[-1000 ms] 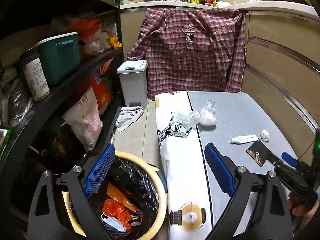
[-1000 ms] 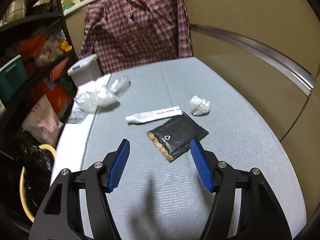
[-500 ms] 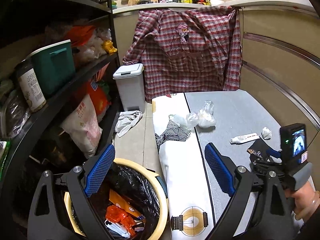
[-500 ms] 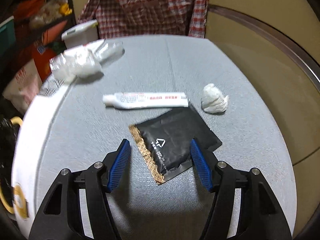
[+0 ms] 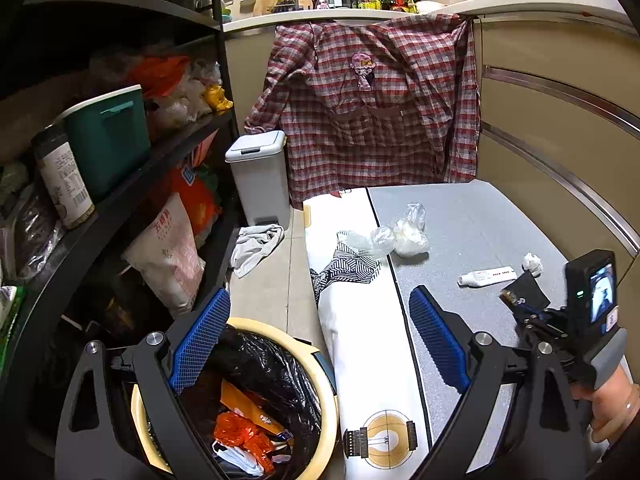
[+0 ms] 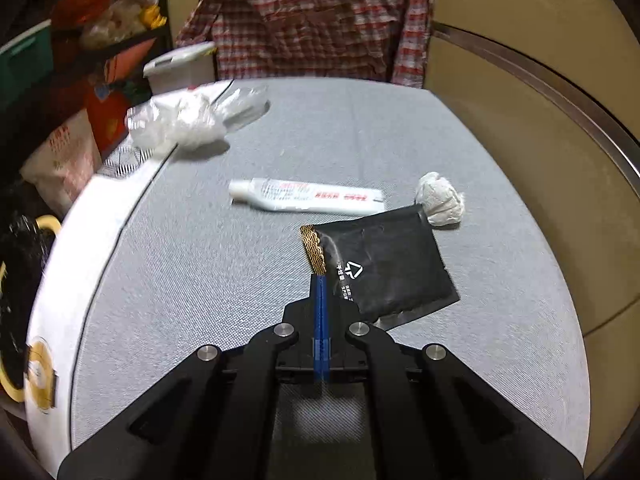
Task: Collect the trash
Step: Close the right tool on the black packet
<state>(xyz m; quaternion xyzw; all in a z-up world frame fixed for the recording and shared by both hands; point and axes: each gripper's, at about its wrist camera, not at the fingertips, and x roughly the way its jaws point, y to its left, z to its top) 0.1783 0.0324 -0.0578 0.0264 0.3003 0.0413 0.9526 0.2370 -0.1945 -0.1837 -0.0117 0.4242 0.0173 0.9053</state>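
Note:
My right gripper (image 6: pixel 321 280) is shut on the near corner of a black foil packet (image 6: pixel 384 264) with a gold edge, which lies on the grey table (image 6: pixel 240 264). The same packet (image 5: pixel 524 290) and right gripper (image 5: pixel 524 312) show in the left wrist view. Beyond the packet lie a white tube (image 6: pixel 304 196), a crumpled white tissue (image 6: pixel 440 199) and a clear plastic bag wad (image 6: pixel 188 124). My left gripper (image 5: pixel 320 344) is open and empty, above a yellow-rimmed bin (image 5: pixel 324 376) lined with a black bag, with trash inside.
A dark shelf rack (image 5: pixel 120 184) with a green box, jar and bags stands left. A small white pedal bin (image 5: pixel 260 176) and a rag (image 5: pixel 256 244) are on the floor. A plaid shirt (image 5: pixel 368 112) hangs behind. A white patterned strip (image 5: pixel 360 312) covers the table's left edge.
My right gripper moved forward to the black packet and closed on its near corner. The left gripper drifted slightly and stays open over the bin.

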